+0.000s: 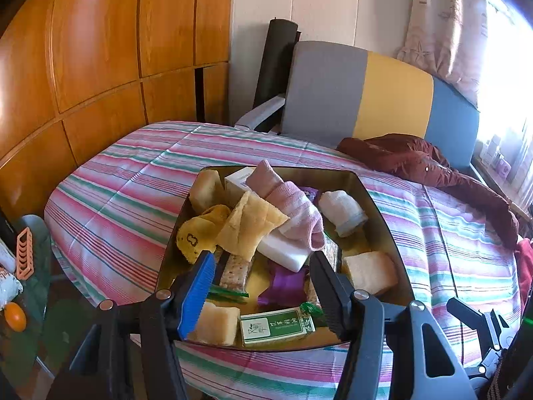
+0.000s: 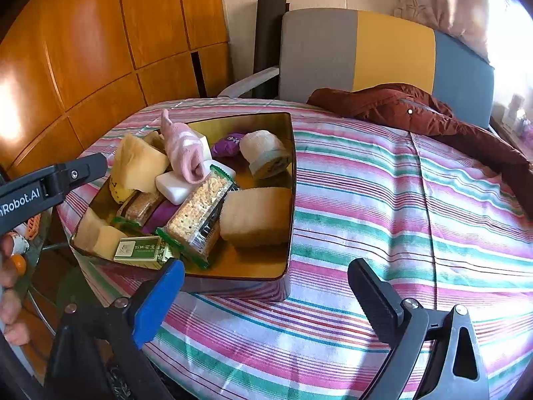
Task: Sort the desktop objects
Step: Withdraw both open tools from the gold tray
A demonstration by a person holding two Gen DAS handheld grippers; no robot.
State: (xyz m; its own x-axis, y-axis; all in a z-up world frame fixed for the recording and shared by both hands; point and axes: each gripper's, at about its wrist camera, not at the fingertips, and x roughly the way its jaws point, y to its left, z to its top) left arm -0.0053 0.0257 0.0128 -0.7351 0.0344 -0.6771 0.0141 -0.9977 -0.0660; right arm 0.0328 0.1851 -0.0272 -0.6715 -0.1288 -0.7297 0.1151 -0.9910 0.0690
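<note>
A dark gold-lined tray (image 1: 383, 206) (image 2: 289, 180) sits on the striped quilt, piled with sponges, rolled cloths and packets. A pink rolled cloth (image 1: 293, 206) (image 2: 185, 153) lies on a white block (image 1: 283, 250) (image 2: 173, 183). A green box (image 1: 278, 328) (image 2: 141, 250) lies at the near edge. A cracker packet (image 2: 200, 210) leans across the middle. My left gripper (image 1: 261, 260) is open, its fingers over the tray's near half, holding nothing. My right gripper (image 2: 266, 270) is open and empty, low over the quilt just in front of the tray's near right corner.
A dark red jacket (image 1: 433, 170) (image 2: 433, 120) lies at the quilt's far right. A grey, yellow and blue headboard (image 1: 383, 93) stands behind. A glass side table (image 1: 36, 266) at left holds an orange (image 1: 15, 316) and an orange rack (image 1: 25, 253). Wooden cabinets fill the left.
</note>
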